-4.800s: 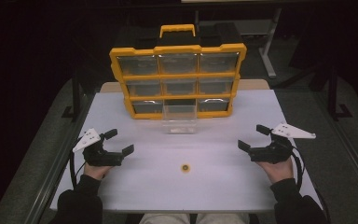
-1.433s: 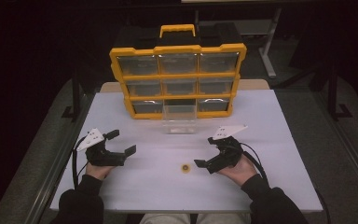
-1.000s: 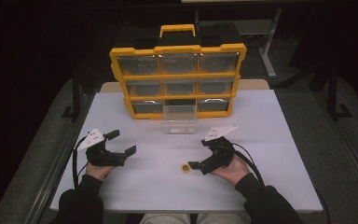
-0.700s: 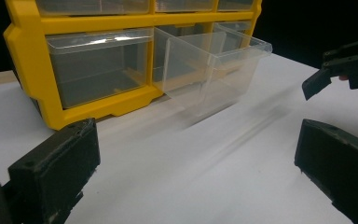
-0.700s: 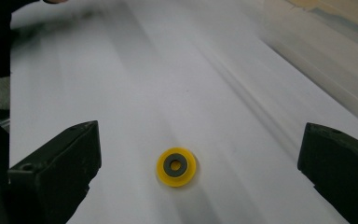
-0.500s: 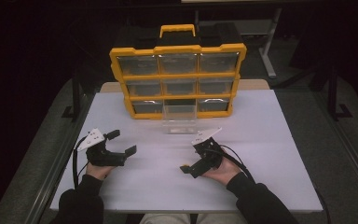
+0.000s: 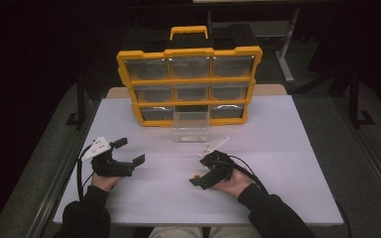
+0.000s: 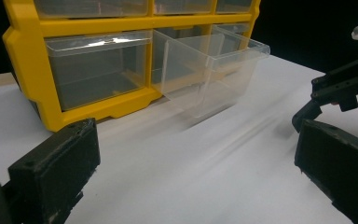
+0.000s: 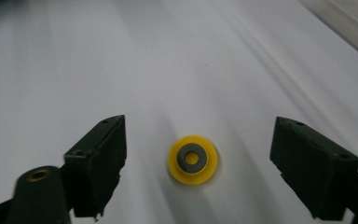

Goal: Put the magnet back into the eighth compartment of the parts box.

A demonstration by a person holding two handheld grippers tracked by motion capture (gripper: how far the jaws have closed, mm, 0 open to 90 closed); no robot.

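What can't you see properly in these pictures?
- Yellow ring: in the high view the right gripper covers most of it.
- Organizer: the left gripper view cuts off its top rows at the picture's edge.
- Drawers' contents: too small and dim in the high view.
- Clear pulled-out drawer: its inside is glare-washed.

I see: white matt table (image 7: 287, 148) | glossy yellow plastic organiser frame (image 8: 25, 70) | clear smooth plastic drawer (image 8: 214, 70) | small yellow plastic ring with grey centre (image 9: 192, 160) | matt black tongs (image 9: 200, 172), scuffed.
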